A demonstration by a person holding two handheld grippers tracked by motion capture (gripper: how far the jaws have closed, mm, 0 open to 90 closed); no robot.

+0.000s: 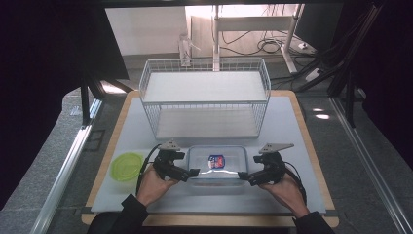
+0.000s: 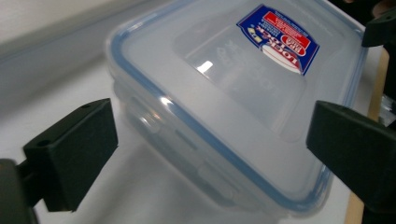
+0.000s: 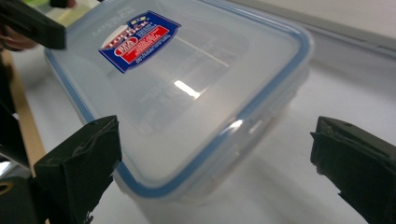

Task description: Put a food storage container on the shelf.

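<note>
A clear plastic container [image 1: 217,163] with a blue-sealed lid is seen lying flat near the front edge of the white table [image 1: 292,146], its long axis running left to right and its lid label [image 1: 216,161] facing up. It is flanked by the left gripper [image 1: 194,172] at its left end and the right gripper [image 1: 242,175] at its right end, each held with jaws spread wide at a front corner, nothing grasped. Whether the jaws touch the container cannot be told. Further back, a white wire basket [image 1: 204,97] is set, and a green lid [image 1: 126,166] is placed at the left. The container's far corners are cut off in both gripper views.
</note>
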